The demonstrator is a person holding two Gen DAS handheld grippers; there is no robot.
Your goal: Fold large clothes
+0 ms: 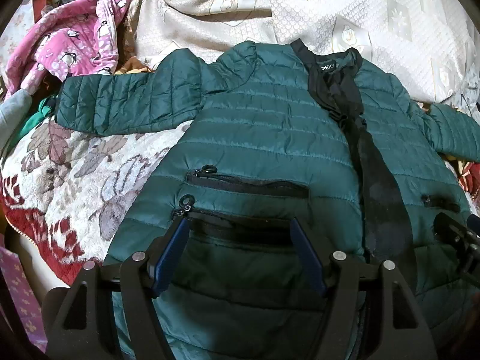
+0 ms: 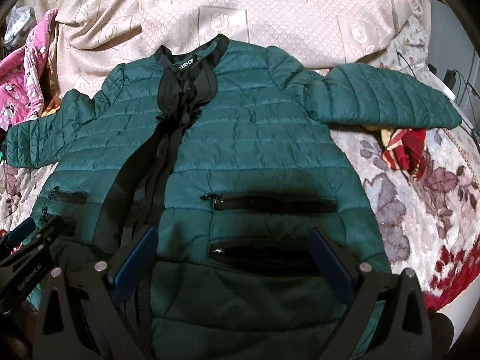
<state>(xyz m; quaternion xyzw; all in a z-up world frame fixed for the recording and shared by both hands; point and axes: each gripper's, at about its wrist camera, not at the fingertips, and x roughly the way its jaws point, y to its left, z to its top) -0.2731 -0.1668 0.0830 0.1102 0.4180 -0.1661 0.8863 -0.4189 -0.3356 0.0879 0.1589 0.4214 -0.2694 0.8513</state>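
A dark green quilted jacket (image 1: 270, 126) (image 2: 255, 138) lies flat and front up on the bed, collar away from me. Its black placket (image 2: 180, 90) hangs loosely open. One sleeve (image 1: 126, 105) stretches out to the left, the other sleeve (image 2: 384, 99) to the right. My left gripper (image 1: 239, 225) hovers open over the jacket's lower left zip pocket (image 1: 240, 228), nothing pinched between its blue pads. My right gripper (image 2: 232, 234) stands open above the lower right zip pocket (image 2: 264, 255). Each gripper shows at the edge of the other's view: the left gripper (image 2: 30, 234) and the right gripper (image 1: 453, 234).
A pink penguin-print garment (image 1: 75, 39) and other clothes are heaped at the far left. A beige patterned bedspread (image 2: 270, 6) lies beyond the collar. A floral fleece blanket (image 1: 75, 165) covers the bed under the jacket. A red patterned cloth (image 2: 405, 147) sits below the right sleeve. Cables (image 2: 456, 75) hang at the far right.
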